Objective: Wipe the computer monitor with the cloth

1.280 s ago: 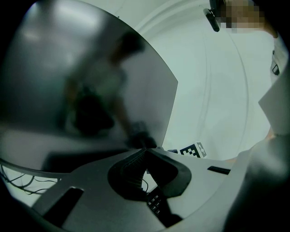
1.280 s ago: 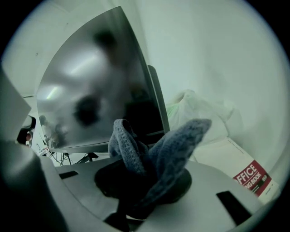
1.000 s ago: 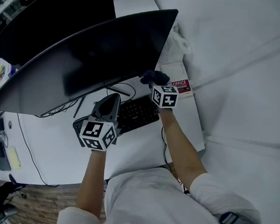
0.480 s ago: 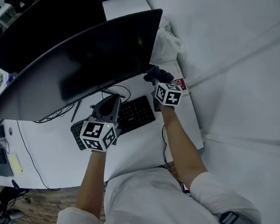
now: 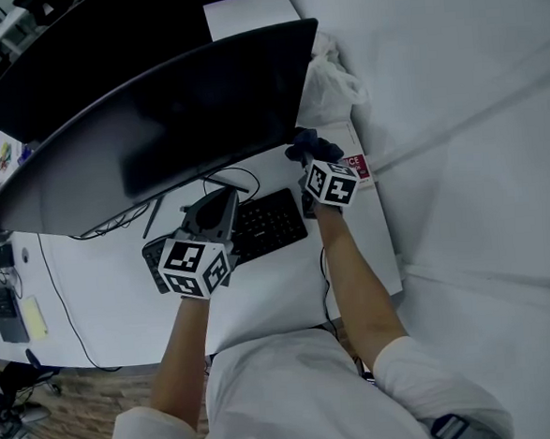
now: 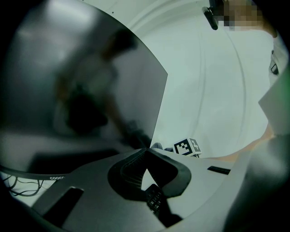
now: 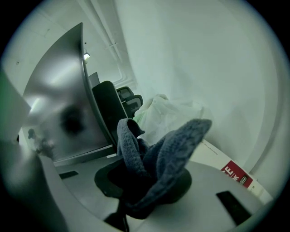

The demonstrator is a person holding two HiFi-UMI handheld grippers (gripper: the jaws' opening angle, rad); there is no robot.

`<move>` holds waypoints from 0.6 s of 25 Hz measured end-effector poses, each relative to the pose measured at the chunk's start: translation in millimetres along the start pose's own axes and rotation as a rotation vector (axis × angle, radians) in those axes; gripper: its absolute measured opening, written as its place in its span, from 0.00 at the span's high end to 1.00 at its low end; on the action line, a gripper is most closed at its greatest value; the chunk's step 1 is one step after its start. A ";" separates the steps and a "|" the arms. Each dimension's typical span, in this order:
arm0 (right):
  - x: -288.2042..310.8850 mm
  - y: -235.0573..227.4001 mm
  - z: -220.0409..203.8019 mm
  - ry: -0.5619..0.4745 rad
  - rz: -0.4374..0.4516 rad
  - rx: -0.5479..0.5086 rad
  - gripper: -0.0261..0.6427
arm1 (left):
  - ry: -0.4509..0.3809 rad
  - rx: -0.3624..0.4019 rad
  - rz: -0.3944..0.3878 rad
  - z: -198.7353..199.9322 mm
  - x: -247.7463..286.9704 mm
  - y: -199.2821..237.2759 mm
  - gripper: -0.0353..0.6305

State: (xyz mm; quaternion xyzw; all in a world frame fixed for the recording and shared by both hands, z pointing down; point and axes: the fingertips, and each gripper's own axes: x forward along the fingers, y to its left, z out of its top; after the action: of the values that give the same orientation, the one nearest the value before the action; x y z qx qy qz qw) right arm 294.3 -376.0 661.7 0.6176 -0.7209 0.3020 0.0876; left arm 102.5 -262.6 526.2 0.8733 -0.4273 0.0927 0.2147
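Our right gripper (image 5: 310, 157) is clenched on the dark cloth (image 5: 307, 146), held near the lower right corner of the monitor (image 5: 156, 128), over the worktop (image 5: 262, 299). The cloth looks soft, light and floppy (loose folds stick up past the jaws), so we judge a bunched middle hold best, leaving fabric free to press gently on the fragile screen. Our left gripper (image 5: 222, 206) is closed on nothing, above the keyboard (image 5: 270, 222).

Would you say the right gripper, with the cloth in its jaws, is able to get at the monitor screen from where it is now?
Probably yes. The right gripper, shut on the cloth, sits by the lower right corner of the monitor, with nothing visible between cloth and screen.
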 end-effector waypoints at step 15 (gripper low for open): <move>-5.3 29.4 22.6 -0.036 0.112 -0.153 0.80 | -0.027 0.021 0.020 11.8 -9.5 -4.0 0.93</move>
State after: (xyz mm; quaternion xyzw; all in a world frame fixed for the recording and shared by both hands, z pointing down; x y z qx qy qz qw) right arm 273.4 -382.2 631.3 0.5732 -0.7767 0.2393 0.1044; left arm 99.5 -259.0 511.3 0.8725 -0.4378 0.0876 0.1988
